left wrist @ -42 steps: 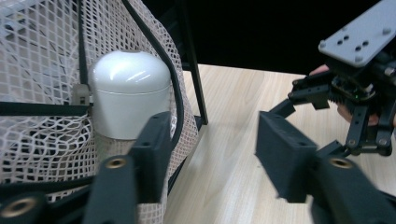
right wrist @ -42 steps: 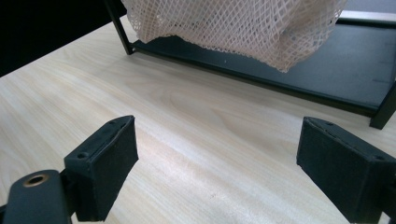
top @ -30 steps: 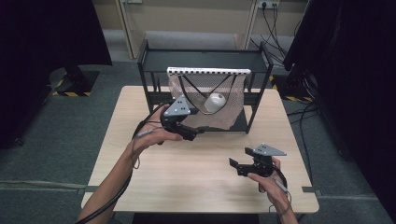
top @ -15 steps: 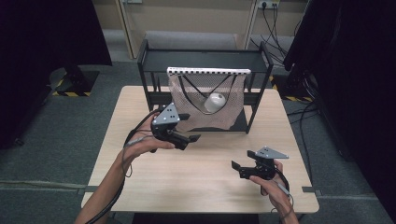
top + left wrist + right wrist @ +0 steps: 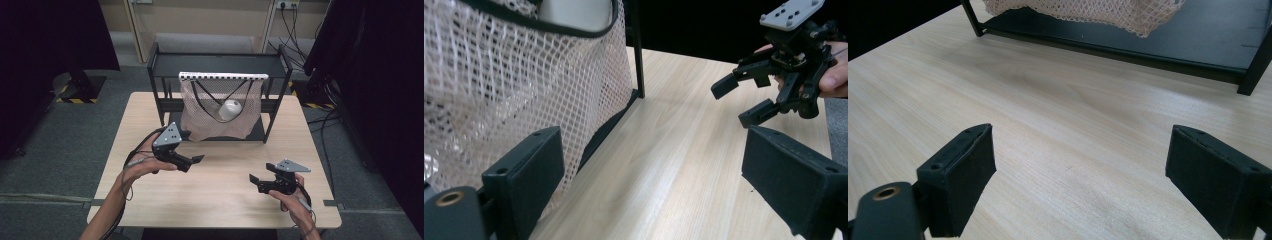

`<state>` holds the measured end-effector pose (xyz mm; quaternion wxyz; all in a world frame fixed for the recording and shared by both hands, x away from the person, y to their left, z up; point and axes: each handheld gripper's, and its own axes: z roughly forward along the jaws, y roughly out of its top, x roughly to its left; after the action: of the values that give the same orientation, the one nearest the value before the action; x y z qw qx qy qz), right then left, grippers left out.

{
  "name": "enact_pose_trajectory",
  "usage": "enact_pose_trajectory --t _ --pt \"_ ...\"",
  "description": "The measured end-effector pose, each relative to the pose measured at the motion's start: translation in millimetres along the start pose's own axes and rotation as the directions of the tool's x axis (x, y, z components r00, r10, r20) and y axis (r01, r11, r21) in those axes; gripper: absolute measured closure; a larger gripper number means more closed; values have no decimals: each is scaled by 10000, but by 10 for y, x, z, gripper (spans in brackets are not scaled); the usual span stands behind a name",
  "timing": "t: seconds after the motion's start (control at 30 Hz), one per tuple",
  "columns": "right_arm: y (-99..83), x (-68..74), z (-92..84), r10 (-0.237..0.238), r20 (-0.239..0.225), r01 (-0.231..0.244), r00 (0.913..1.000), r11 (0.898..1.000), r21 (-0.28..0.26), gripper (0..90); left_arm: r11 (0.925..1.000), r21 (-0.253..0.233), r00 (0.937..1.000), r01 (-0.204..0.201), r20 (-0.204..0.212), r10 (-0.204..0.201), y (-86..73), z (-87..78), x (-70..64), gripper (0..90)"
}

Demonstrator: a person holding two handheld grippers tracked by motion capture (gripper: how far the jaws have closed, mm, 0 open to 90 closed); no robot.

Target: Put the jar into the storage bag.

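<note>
Dark curtains and grey floor surround a pale wooden worktop (image 5: pixel 215 190), at whose far edge a black metal rack (image 5: pixel 220 62) stands. From the rack's top a mesh bag (image 5: pixel 210 120) is hung on a white bar (image 5: pixel 223 76), and a white rounded object (image 5: pixel 230 109) is seen resting inside it. Nothing is gripped at present, so the object appears to be already placed in the bag, or not yet taken out; which of the two cannot be told. The left claw (image 5: pixel 196 160) is held released, jaws wide apart, just in front of the bag's lower left corner, with the netting close beside one jaw in the left gripper view. The right claw (image 5: pixel 254 181) is likewise released and is held low over the bare worktop, well apart from the bag.
</note>
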<state>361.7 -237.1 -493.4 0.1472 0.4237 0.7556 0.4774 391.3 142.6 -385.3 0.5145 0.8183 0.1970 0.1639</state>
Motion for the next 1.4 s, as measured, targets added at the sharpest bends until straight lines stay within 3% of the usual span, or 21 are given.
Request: enact_pose_trajectory --t 0.37,1.4 --pt "-31 5 -3 29 18 -29 10000 10000 60 125 9991 316 9995 284 92 -287 -310 21 -56 81" --pt "-89 -5 -13 80 46 -81 10000 9999 142 125 9961 740 9988 488 13 -490 -759 37 -169 81"
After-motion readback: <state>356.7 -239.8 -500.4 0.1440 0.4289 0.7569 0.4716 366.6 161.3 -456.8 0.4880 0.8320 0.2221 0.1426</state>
